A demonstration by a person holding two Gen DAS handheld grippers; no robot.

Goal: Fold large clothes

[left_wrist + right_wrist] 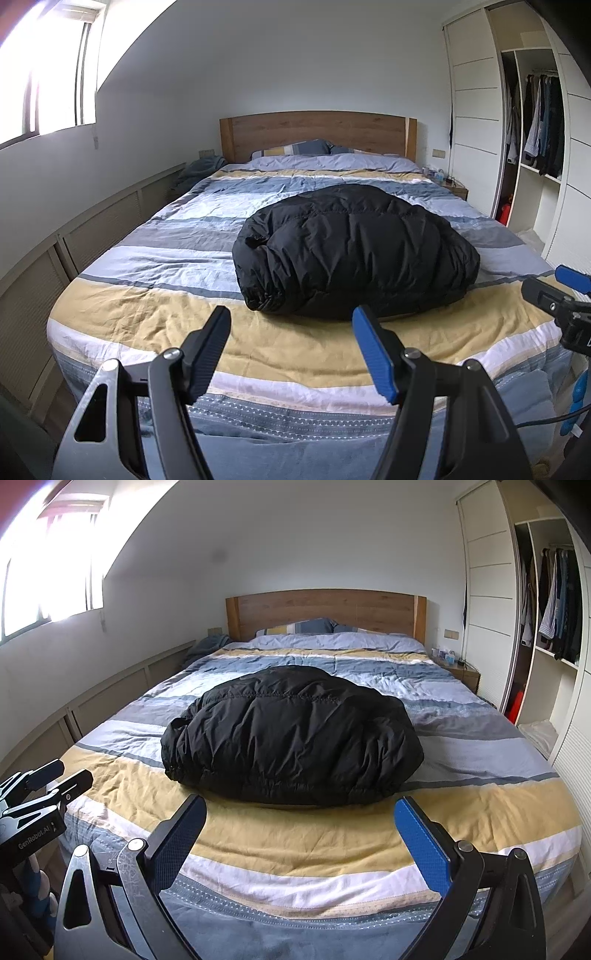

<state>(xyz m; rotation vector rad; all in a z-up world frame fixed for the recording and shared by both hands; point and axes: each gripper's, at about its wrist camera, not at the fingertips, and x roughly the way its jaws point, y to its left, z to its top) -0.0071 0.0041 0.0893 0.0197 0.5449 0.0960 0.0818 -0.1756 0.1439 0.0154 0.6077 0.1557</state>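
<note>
- My left gripper (290,328) has its jaws apart, and nothing is between them; only the bed cover shows in the gap.
- My right gripper (301,818) also stands wide apart and holds nothing.
- Both grippers hover over the foot end of the bed (110,325), pointing down a little toward the cover.
- The black puffer jacket (354,251) lies as a rounded, bundled heap on the striped duvet, in the near half of the bed, just beyond my fingertips and not touching them.
- In the left view the jacket sits a bit to the right of the middle; in the right view it (291,734) sits a bit to the left.
- From the left camera I see my right gripper at the right edge, beside the jacket and apart from it.
- Behind the jacket are the pillows (295,149) and the wooden headboard (317,133).
- On the right an open wardrobe (535,122) shows hanging clothes.
</note>
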